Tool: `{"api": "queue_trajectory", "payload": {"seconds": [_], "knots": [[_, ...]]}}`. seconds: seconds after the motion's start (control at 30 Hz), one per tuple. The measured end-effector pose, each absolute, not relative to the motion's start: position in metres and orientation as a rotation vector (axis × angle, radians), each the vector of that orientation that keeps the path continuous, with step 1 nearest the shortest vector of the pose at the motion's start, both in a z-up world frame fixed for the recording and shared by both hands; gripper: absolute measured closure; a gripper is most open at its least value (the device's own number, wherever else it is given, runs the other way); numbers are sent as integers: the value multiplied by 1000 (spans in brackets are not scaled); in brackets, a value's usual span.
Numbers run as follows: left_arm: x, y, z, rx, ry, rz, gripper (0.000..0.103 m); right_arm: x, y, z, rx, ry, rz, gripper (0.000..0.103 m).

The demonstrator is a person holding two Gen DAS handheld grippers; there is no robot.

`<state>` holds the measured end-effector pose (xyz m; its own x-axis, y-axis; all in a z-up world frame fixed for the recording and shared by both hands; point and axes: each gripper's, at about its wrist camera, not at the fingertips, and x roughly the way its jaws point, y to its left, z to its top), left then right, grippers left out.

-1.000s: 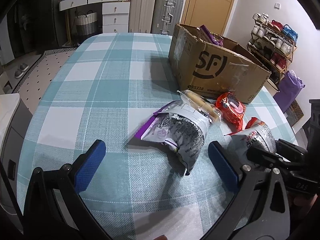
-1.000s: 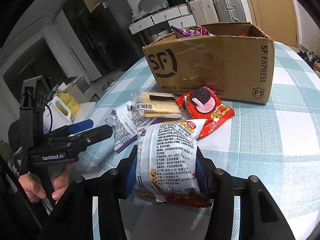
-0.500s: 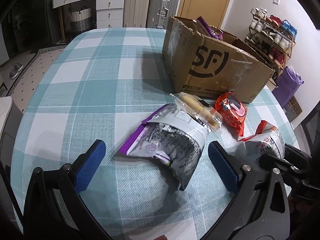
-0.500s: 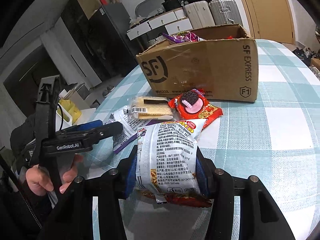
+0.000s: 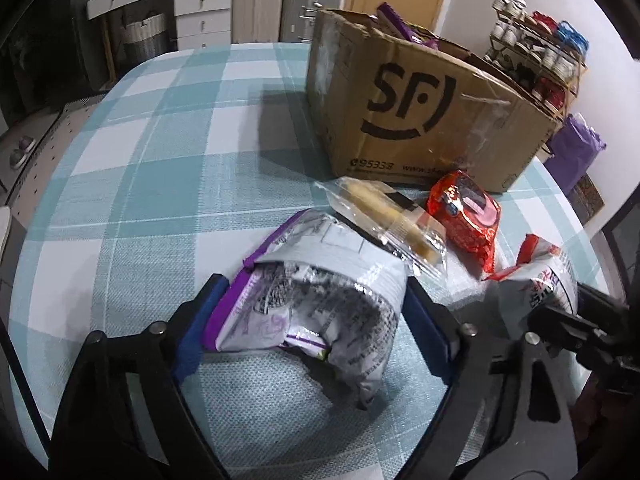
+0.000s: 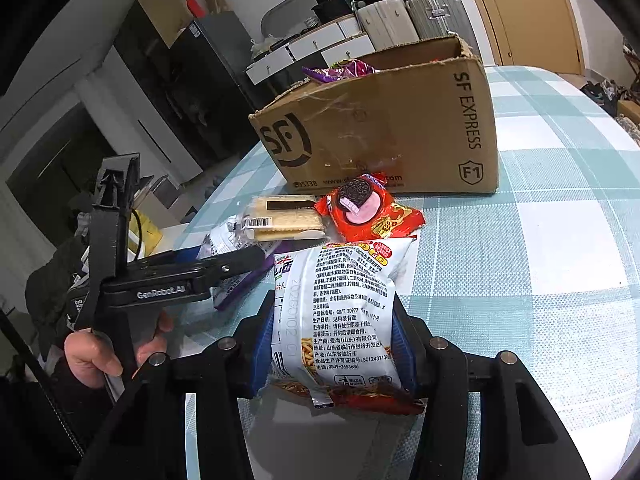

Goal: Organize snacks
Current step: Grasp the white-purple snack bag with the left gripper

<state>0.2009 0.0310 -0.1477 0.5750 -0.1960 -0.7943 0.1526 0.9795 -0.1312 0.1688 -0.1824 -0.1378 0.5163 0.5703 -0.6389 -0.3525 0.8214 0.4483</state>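
Observation:
My left gripper (image 5: 312, 320) is shut on a silver and purple snack bag (image 5: 320, 292) lying on the checked table; it also shows in the right wrist view (image 6: 228, 264). My right gripper (image 6: 332, 344) is shut on a white noodle snack bag (image 6: 336, 312), also seen in the left wrist view (image 5: 548, 276). A clear pack of wafers (image 5: 384, 220) rests on the purple bag's far end. A red cookie pack (image 6: 368, 212) lies beside it. The open SF cardboard box (image 5: 420, 112) stands behind them with purple snack packs inside.
The table has a teal and white checked cloth (image 5: 160, 168). Suitcases (image 5: 304, 0) and white drawers stand beyond the far edge. A shoe rack (image 5: 548, 56) and a purple bag (image 5: 576, 152) are off the right side. My left hand shows in the right wrist view (image 6: 100, 352).
My left gripper moved forward over the silver and purple bag and closed on it. My right gripper kept its hold on the white bag and rose slightly.

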Motion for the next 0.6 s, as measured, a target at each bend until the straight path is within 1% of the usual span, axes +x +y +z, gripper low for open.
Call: {"api": "queue_trajectory", "payload": {"seconds": [0.03,0.1,0.17,0.2,0.4,0.6], "knots": [[200,30,-148,-48,930,-210,25,169,-183,-137,277,866,562,52],[198,28,-147,-44,915,-230,39,169,-183,-137,276,866,559,52],[198,29,-148,-52,911,-259,47,169,-182,-136,269,865,549,52],[197,30,-147,-52,913,-268,59,169,-181,-135,254,864,538,52],[192,33,-145,-56,929,-306,63,160,-173,-125,164,838,485,52],[179,36,-144,-53,936,-304,63,157,-170,-116,123,825,460,52]]}}
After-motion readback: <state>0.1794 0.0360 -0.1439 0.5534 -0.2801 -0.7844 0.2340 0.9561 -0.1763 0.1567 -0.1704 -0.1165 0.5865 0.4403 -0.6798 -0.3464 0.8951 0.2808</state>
